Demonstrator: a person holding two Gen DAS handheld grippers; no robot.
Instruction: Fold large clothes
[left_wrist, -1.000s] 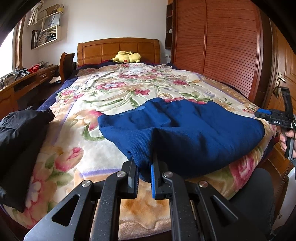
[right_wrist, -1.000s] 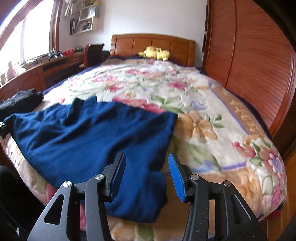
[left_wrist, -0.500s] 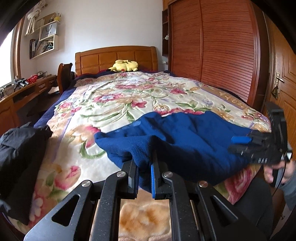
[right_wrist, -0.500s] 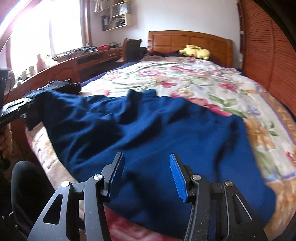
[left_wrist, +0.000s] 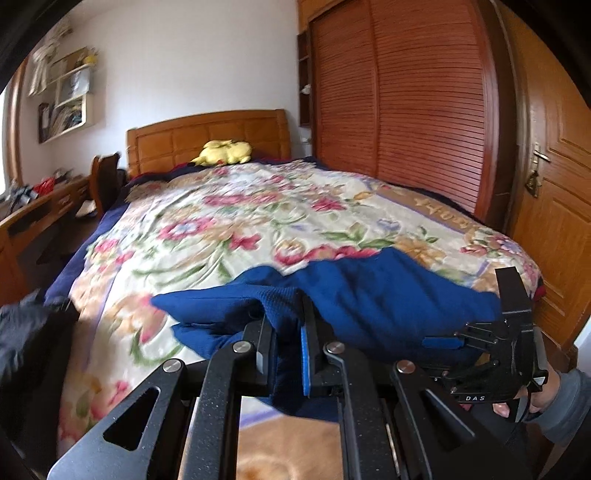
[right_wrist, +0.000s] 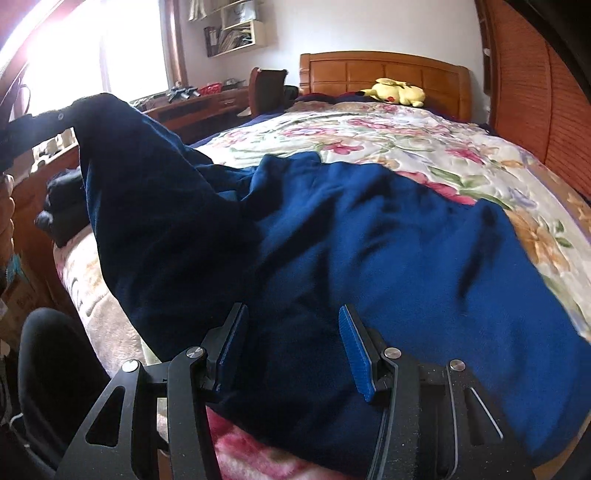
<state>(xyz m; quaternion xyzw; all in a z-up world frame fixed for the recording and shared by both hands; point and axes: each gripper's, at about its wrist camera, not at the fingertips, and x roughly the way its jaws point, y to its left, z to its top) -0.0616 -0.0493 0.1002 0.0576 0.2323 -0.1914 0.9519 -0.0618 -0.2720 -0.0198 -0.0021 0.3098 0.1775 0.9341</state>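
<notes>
**Left wrist view: blue garment pinched at one edge, right jaws apart above it**

Left wrist view shows the left hand-held gripper clamped on a bunched fold of the dark blue garment, its jaws nearly together with cloth between them. The garment lies across the foot of the bed, on a floral blanket. The right hand-held gripper sits at the garment's far side, a hand around its handle.

From the right wrist view, the right hand-held gripper's jaws stand apart over the garment, nothing pressed between the pads. At the left, the cloth rises off the bed toward the left hand-held gripper. A yellow plush toy rests by the headboard.
</notes>
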